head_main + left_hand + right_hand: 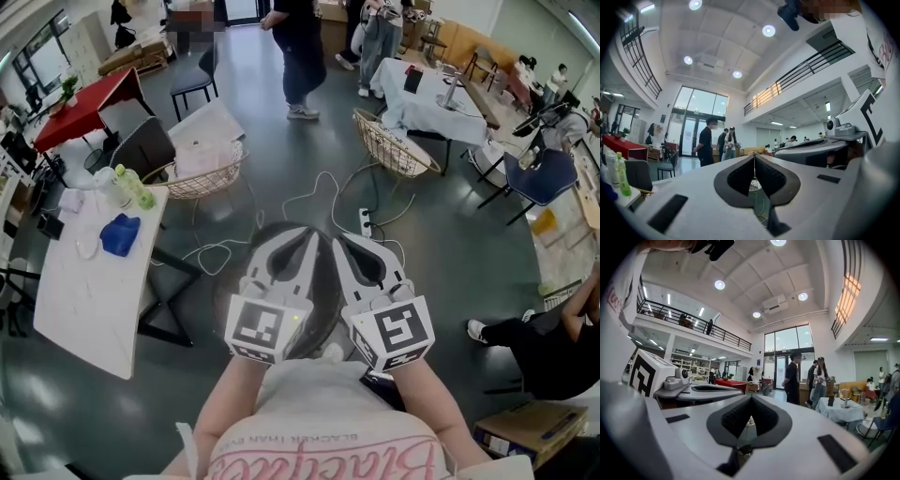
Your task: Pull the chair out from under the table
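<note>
A dark chair (142,148) stands at the far end of the white table (89,291) on the left; it shows again as a grey chair (638,174) beside the table's edge in the left gripper view. Both grippers are held side by side, level, in mid-air in front of the person's chest, well away from that chair. My left gripper (305,234) is shut, its pads meeting with nothing between them (753,158). The right gripper (339,239) is likewise shut and empty (751,400). A dark round object (319,323) lies under them, mostly hidden.
Two green bottles (134,186) and a blue cloth (120,234) lie on the table. Wicker chairs (202,178) (394,145), a power strip (366,222) with cables, a blue chair (539,173), a seated person (553,347) and a cardboard box (530,431) surround me. People (300,47) stand behind.
</note>
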### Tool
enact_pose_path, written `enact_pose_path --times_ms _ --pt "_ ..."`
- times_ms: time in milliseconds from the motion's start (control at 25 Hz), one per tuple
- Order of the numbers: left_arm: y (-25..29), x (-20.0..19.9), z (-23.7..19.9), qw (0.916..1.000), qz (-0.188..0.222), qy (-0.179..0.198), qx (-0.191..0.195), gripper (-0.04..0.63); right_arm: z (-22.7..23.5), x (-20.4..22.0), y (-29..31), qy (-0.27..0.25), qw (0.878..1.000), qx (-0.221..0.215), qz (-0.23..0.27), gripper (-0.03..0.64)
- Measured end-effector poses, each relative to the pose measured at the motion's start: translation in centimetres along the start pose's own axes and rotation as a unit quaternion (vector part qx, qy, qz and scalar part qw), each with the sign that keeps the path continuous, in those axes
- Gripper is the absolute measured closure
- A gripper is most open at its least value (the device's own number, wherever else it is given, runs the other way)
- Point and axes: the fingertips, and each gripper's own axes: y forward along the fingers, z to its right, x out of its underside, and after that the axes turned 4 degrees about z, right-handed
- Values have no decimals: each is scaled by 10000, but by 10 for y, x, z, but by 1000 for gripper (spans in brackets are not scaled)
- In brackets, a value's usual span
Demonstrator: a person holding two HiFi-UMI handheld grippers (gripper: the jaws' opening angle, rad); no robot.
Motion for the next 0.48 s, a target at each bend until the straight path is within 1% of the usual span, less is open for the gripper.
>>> enact_pose_path --times_ms 200,480 --pt "1 0 7 10000 14 16 63 591 -1 1 -4 43 10000 -33 60 614" --pt "0 4 3 10000 13 34 69 591 -2 5 -2 47 10000 9 49 614"
